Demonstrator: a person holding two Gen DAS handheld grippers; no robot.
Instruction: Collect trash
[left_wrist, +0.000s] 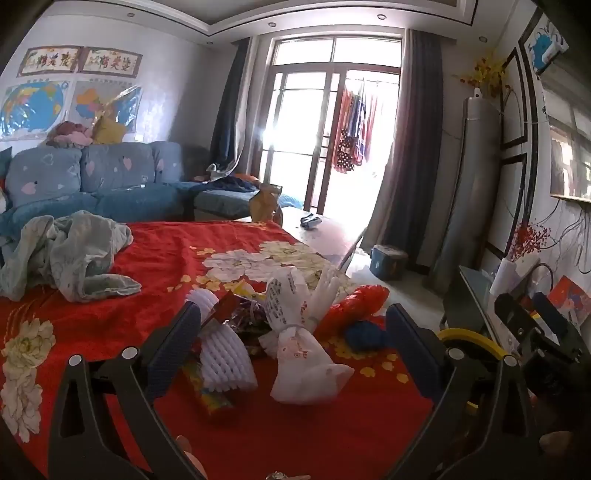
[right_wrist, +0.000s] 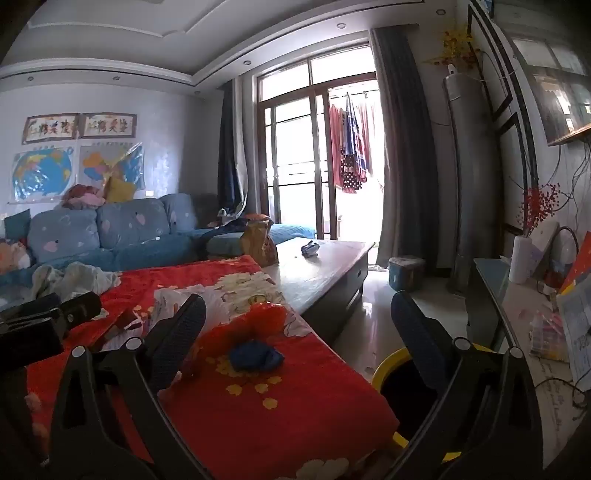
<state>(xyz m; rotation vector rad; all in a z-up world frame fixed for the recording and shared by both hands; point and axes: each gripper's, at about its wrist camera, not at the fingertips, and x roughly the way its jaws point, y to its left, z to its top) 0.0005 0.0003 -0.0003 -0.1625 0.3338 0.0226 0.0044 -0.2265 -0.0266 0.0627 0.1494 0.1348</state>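
A red cloth (left_wrist: 155, 258) covers the table; the trash lies in a loose pile near its right edge. A yellow-rimmed bin (right_wrist: 388, 363) stands on the floor just beside that edge.

Pile contents, largest first:
- White knotted bag (left_wrist: 295, 332), tied at the middle.
- White foam net (left_wrist: 225, 358), touching the bag's left side.
- Red wrapper (right_wrist: 255, 325), crumpled, toward the bin side.
- Printed wrapper (left_wrist: 210, 397), partly under the foam net.
- Blue wad (right_wrist: 256, 356), lying against the red wrapper.

Risks from this position:
- The pieces overlap. Closing on one is likely to drag or flip its neighbour.
- The red wrapper and blue wad sit near the table edge. A sideways push could send either to the floor short of the bin.
- The red wrapper nearly matches the cloth. A low grasp may pinch the cloth and pull the whole pile.
- The two grippers work close together; the right one shows at the edge of the left view. Reaching for adjacent pieces may cause a collision.

Gripper state:
- Left gripper (left_wrist: 291, 350): jaws spread wide, framing the foam net and bag. It holds nothing; contact with the pile cannot be confirmed.
- Right gripper (right_wrist: 295, 332): jaws spread wide, above the red wrapper and blue wad. It holds nothing.
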